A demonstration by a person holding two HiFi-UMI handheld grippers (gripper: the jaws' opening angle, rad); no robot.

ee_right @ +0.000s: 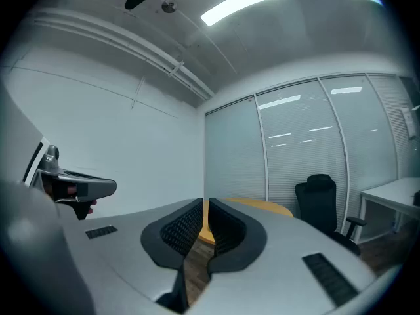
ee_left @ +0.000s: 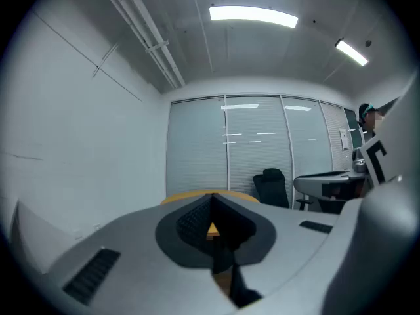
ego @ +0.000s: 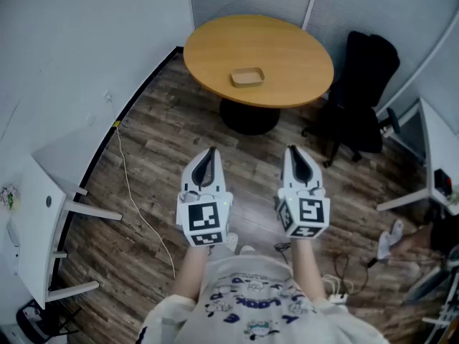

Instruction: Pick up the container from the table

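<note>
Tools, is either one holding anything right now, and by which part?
Nothing is held: the left tool and right tool are empty, and the container lies on the table.

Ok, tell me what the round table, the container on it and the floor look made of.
The round table: looks like wood or wood-look laminate, with a smooth honey-coloured top and an even matte sheen.
The container: a shallow tan tray, possibly wood, bamboo or plastic; too small to tell.
The floor: wood-look planks with grey-brown grain and visible seams, perhaps laminate or vinyl.
</note>
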